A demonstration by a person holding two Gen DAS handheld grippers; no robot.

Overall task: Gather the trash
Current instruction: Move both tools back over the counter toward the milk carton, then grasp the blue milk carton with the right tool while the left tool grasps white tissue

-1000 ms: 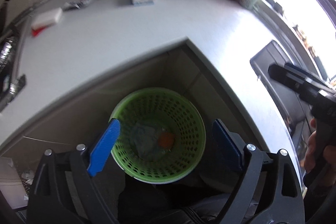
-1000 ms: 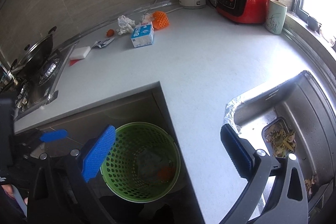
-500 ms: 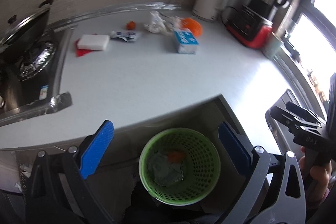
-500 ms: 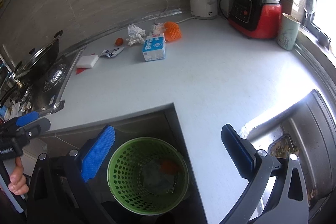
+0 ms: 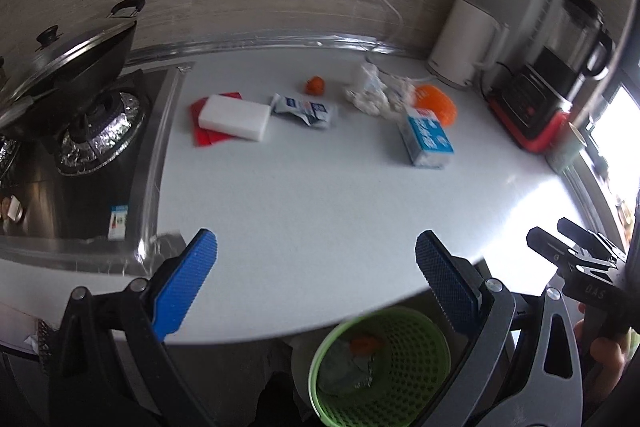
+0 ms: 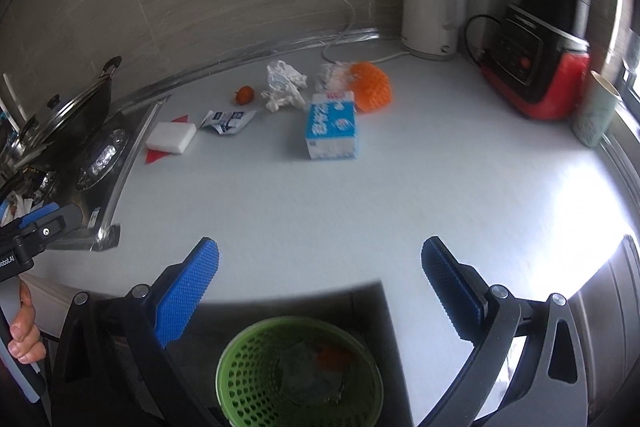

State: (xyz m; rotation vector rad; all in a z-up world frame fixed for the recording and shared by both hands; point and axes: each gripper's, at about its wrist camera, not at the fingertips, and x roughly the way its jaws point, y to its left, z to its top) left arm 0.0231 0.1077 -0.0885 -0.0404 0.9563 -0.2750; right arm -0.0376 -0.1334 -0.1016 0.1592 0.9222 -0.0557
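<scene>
A green perforated bin (image 5: 412, 379) (image 6: 248, 379) stands on the floor below the counter's inner corner, with crumpled paper and an orange scrap inside. Trash lies at the back of the white counter (image 5: 320, 195): a blue-and-white carton (image 5: 428, 141) (image 6: 332, 127), an orange net (image 5: 436, 103) (image 6: 372, 87), crumpled white paper (image 5: 372, 91) (image 6: 284, 83), a torn blue-and-white wrapper (image 5: 306, 109) (image 6: 228, 119) and a small orange piece (image 5: 315, 85) (image 6: 244, 95). My left gripper (image 5: 316, 279) is open and empty over the counter's front edge. My right gripper (image 6: 320, 279) is open and empty too.
A white sponge on a red sheet (image 5: 234, 117) lies beside the stove (image 5: 96, 131) with its lidded wok (image 5: 68, 67) at left. A white kettle (image 6: 432, 7), a red-based blender (image 6: 536, 59) and a cup (image 6: 596, 111) stand at back right.
Both grippers have risen and swung from over the green bin toward the counter. The bin has slid to the bottom of both views and the trash at the back looks nearer.
</scene>
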